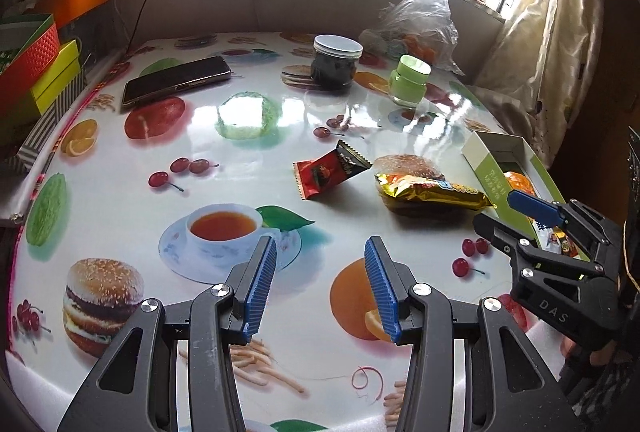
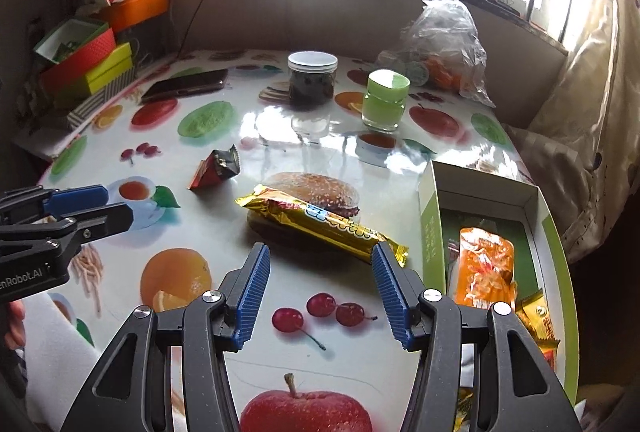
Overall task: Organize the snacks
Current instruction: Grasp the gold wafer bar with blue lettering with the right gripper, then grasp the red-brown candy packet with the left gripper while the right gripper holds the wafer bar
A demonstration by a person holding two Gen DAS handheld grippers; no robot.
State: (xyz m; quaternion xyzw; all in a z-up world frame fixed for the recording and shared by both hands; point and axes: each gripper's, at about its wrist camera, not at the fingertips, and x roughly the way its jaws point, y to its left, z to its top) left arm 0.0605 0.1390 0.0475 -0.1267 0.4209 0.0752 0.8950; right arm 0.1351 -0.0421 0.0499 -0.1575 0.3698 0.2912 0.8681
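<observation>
A gold snack bar [image 1: 432, 191] [image 2: 324, 228] lies on the printed tablecloth beside a green-and-white open box [image 1: 488, 171] [image 2: 430, 228]. Inside the box are an orange snack bag [image 2: 484, 264] and a gold packet [image 2: 538, 320]. A red-and-black snack packet [image 1: 328, 171] [image 2: 218, 167] lies left of the bar. My right gripper [image 2: 321, 252] [image 1: 498, 211] hovers open just short of the bar's near end, nothing between its blue pads. My left gripper [image 1: 320, 248] [image 2: 116, 203] is open and empty, above the cloth, nearer than the red packet.
At the back stand a dark jar with a white lid [image 1: 336, 63], a green jar [image 1: 410, 79] and a plastic bag [image 1: 420, 23]. A phone [image 1: 176, 81] lies back left. Stacked coloured boxes [image 1: 40, 71] border the left edge; a curtain [image 2: 592, 111] hangs right.
</observation>
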